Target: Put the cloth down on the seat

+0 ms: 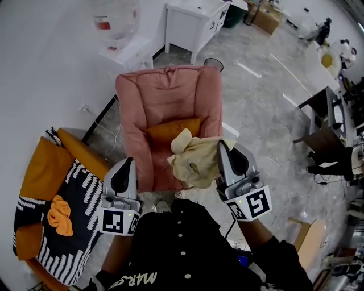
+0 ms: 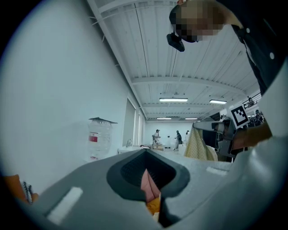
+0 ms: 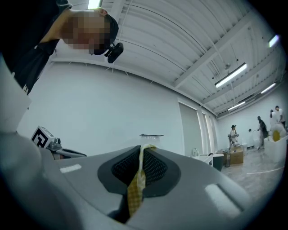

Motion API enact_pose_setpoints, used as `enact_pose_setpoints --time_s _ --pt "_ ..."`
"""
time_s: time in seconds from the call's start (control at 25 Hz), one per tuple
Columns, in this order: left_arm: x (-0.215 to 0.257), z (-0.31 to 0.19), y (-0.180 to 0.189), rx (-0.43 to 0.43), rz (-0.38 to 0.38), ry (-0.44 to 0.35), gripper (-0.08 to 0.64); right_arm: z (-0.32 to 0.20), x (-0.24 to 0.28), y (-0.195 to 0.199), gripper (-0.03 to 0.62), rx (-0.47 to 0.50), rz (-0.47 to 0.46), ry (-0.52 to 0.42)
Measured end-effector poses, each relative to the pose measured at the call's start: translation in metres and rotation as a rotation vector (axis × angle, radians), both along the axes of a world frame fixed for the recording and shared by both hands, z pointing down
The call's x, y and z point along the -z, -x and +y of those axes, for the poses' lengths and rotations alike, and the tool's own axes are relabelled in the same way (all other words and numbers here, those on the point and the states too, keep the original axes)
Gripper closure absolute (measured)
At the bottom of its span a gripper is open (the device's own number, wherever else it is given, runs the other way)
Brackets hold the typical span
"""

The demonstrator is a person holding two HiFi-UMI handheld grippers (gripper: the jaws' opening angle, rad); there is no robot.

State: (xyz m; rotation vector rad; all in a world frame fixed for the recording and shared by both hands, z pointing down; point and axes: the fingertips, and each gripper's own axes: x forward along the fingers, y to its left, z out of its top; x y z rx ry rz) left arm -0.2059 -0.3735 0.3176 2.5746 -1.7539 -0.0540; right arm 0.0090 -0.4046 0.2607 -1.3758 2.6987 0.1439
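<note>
1. Pale yellow cloth (image 1: 195,159) hangs bunched from your right gripper (image 1: 222,149). It is in the air over the front right of the pink armchair (image 1: 170,94) and not yet down on the seat (image 1: 156,167).
2. Your right gripper is clamped on a thin fold of the cloth. In the right gripper view the fold runs up between the dark pads (image 3: 155,168) and pokes out at their tips.
3. Your left gripper (image 1: 128,163) holds nothing. Its jaws are together, leaving only a slit through which the armchair's pink and a bit of orange show.
4. The left gripper sits by the armchair's front left corner, well apart from the cloth. The right gripper sits by the front right corner, so the two are side by side with the seat between them.
5. An orange cushion (image 1: 172,129) lies at the back of the seat against the backrest. From the head view the cloth's top edge overlaps it, but you cannot tell whether they touch.
6. On your left stands a second chair (image 1: 40,165) with orange padding. A black-and-white throw (image 1: 85,199) is draped over it, and an orange rag (image 1: 60,215) lies on the throw.
7. Beyond the armchair stand a water bottle (image 1: 115,17) by the wall, a white cabinet (image 1: 190,23), and a dark bin (image 1: 213,63) on the floor.
</note>
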Motion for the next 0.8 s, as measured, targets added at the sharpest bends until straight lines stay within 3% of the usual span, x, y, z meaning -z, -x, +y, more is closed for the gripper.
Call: enact_pose_setpoints --time_s 0.48,0.8 --pt "-0.013 -0.015 -0.003 0.024 -0.021 0.064 0.56 -0.038 -0.022 0.012 0.558 0.061 -0.01 0.062" --pt "-0.042 -0.02 -0.028 -0.029 -0.063 0.097 0.56 -0.056 -0.092 0.026 0.558 0.123 0.037 0.142"
